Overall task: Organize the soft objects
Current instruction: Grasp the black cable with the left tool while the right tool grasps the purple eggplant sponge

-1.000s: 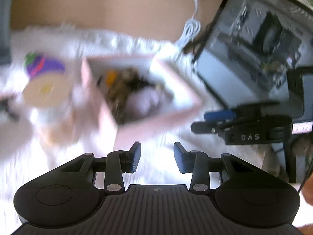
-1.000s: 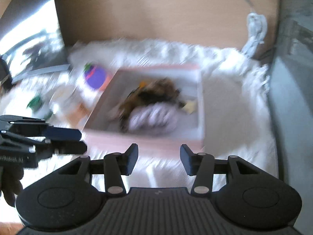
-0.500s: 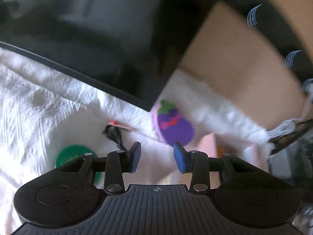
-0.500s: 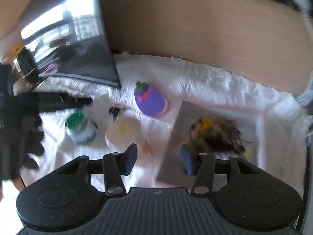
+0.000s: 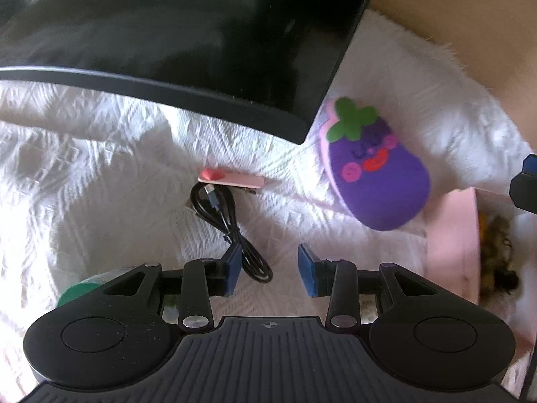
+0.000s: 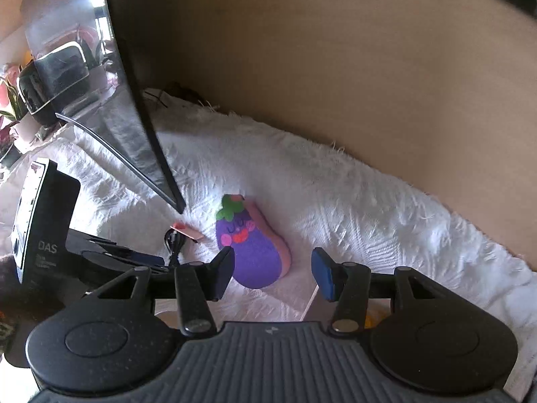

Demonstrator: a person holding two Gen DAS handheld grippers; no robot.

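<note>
A purple eggplant plush (image 5: 377, 174) (image 6: 250, 248) with a green stem and a smiling face lies on the white fuzzy cloth (image 6: 352, 198). My right gripper (image 6: 272, 275) hovers just short of it, open, and the plush shows through the gap between the fingers without touching them. My left gripper (image 5: 268, 270) is open over a coiled black cable (image 5: 228, 225), left of the plush, with nothing held. The pink box (image 5: 453, 235) stands at the right edge of the left wrist view, with a dark brown furry toy (image 5: 496, 255) inside it.
A dark monitor screen (image 5: 188, 37) (image 6: 134, 107) overhangs the cloth at the back left. A small pink clip (image 5: 231, 178) lies by the cable, and a green lid (image 5: 79, 294) shows beside the left gripper. Behind the cloth runs a brown board (image 6: 335, 67).
Both grippers have swung left, away from the pink box, to the eggplant plush, the cable and the monitor. The right gripper came closer to the plush. Both stay open and empty.
</note>
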